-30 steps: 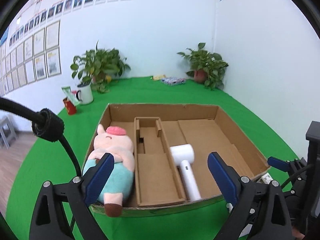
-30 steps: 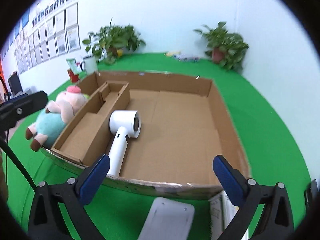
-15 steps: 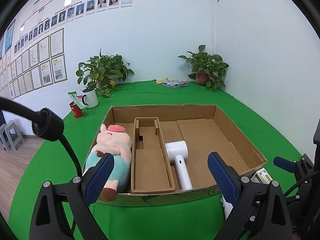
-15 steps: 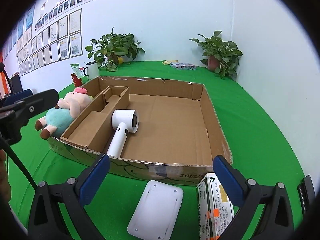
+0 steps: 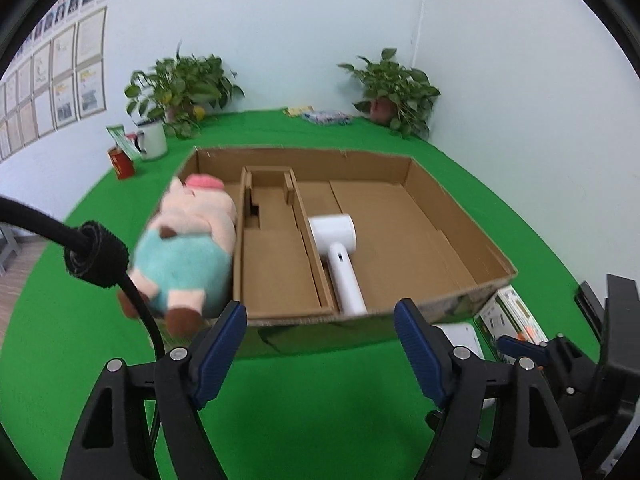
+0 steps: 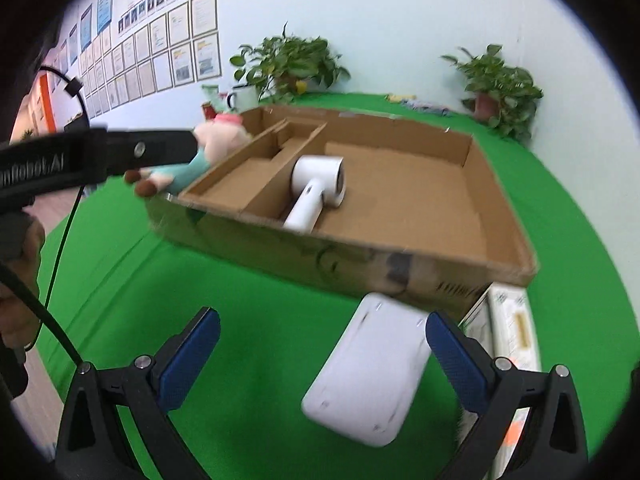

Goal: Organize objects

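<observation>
Both claws stand spread and empty: the right gripper point(image 6: 320, 346) at the bottom of its frame with the white flat device point(image 6: 370, 372) between its fingers, the left gripper point(image 5: 320, 344) low in its own view, facing the cardboard box point(image 5: 460, 216) at frame centre. Inside the box lie the white hair dryer point(image 5: 336, 248), centre, and the plush pig point(image 5: 188, 244), left. A green-and-white carton point(image 6: 510, 328) rests lower right. Likely step: reaching for the flat device; next, lower and close squarely across its width.
</observation>
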A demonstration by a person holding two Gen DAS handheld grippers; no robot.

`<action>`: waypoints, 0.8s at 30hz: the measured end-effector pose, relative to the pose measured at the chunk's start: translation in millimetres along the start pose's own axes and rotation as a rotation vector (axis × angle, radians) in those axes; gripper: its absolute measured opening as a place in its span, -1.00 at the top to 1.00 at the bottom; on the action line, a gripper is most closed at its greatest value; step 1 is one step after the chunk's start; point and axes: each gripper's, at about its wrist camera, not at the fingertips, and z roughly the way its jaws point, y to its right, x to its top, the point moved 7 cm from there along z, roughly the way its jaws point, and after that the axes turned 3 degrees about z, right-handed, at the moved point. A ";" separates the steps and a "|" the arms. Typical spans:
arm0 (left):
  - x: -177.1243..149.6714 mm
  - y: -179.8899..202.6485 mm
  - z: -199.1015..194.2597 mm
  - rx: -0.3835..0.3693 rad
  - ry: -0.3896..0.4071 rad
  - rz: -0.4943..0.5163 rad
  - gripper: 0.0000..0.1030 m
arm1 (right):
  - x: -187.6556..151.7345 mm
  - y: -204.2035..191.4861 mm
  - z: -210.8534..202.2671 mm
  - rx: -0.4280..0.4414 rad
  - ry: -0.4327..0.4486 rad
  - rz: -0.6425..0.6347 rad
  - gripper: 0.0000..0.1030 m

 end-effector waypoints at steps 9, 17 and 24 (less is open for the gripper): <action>-56.9 8.5 36.9 -0.132 -0.144 -0.036 -0.44 | -31.7 24.7 24.0 -0.054 -0.114 0.083 -0.98; -73.1 5.6 51.3 -0.157 -0.181 -0.056 -0.44 | -42.5 39.6 37.4 -0.090 -0.171 0.115 -0.84; -73.4 2.0 53.9 -0.168 -0.193 -0.068 -0.44 | -44.4 29.8 31.5 -0.085 -0.165 0.087 -0.45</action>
